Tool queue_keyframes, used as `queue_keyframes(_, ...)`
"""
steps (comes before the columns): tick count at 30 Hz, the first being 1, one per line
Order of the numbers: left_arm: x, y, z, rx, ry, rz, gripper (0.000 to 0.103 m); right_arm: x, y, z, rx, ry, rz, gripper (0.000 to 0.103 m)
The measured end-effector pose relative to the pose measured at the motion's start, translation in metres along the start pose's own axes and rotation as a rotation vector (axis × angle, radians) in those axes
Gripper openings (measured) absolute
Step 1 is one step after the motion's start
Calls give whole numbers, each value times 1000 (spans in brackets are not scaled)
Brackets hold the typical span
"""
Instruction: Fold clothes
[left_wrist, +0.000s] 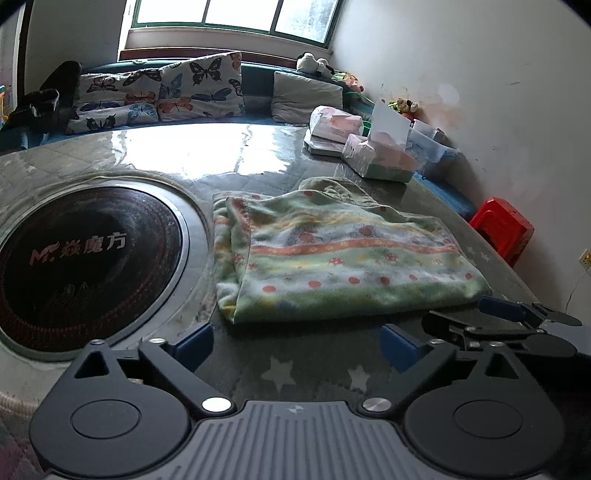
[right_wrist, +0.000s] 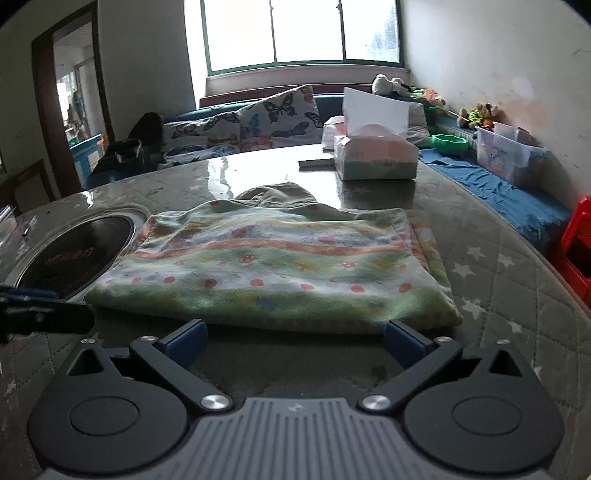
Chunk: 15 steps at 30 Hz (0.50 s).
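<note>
tissue box (right_wrist: 375, 157) behind garment (right_wrist: 273, 266); hob (left_wrist: 83, 266) beside

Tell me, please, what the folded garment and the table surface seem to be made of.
Folded garment: probably soft fleece or brushed cotton, matte; its surface looks fuzzy and its folds are thick and rounded.
Table surface: apparently quilted, star-printed fabric under a clear glossy cover, perhaps plastic or glass; it reflects the window brightly.

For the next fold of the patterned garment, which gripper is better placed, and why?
Probably the right gripper: it is open, with the garment's near edge directly between its fingers. The left gripper, also open, sits off the garment's left corner.
</note>
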<state>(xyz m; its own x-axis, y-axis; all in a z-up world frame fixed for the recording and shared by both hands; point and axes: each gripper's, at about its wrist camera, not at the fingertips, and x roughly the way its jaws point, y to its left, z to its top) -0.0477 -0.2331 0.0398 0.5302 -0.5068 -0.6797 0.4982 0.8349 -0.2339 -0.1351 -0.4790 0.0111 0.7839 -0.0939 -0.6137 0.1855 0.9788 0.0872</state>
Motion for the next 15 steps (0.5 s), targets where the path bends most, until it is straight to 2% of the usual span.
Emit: queue_keyframes(15, -18, 7, -15, -7, -16, 17, 103, -10, -1, -12, 86, -10, -46, 103)
